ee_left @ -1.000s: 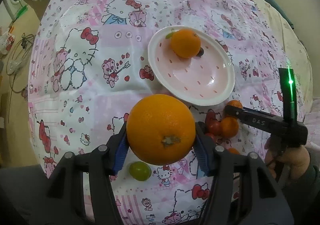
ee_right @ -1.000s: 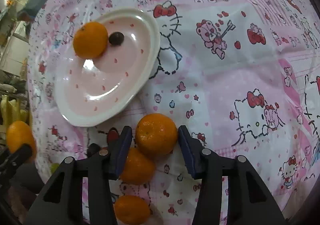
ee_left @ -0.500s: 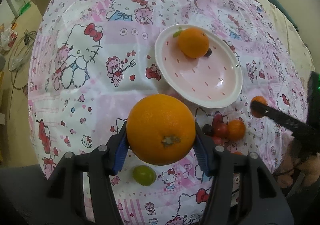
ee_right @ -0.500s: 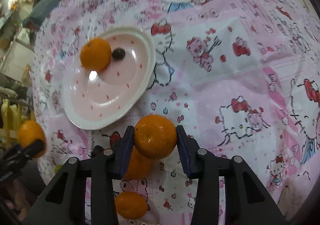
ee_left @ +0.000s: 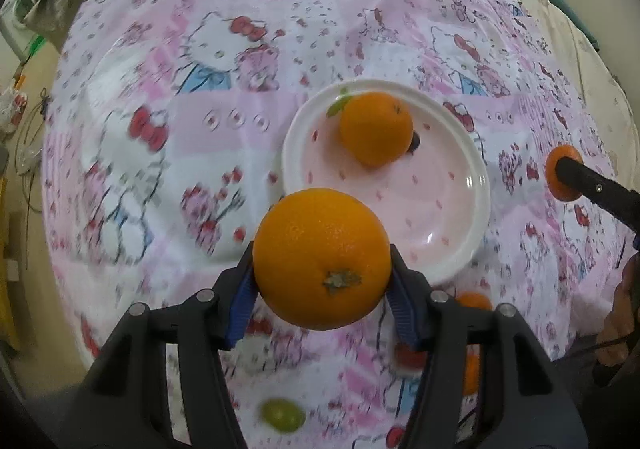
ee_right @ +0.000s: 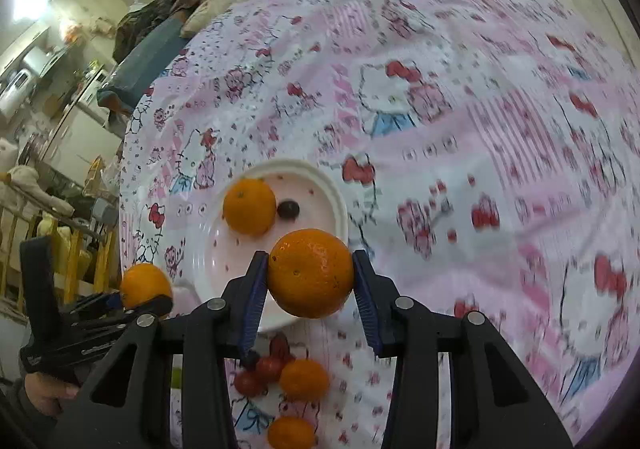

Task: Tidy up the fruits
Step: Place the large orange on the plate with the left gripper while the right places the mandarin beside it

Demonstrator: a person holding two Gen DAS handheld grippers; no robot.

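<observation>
The pink plate lies ahead of both grippers: left gripper fingers clamped on a large orange, right gripper fingers clamped on a mandarin nearer its rim.

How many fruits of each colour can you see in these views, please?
Orange: 5 (large orange in left tongs, small orange in right tongs, plate orange, two cloth oranges)
Red: 2 (red fruits)
Dark: 1 (dark grape)
Green: 1 (green grape)
Total: 9 clearly visible
</observation>
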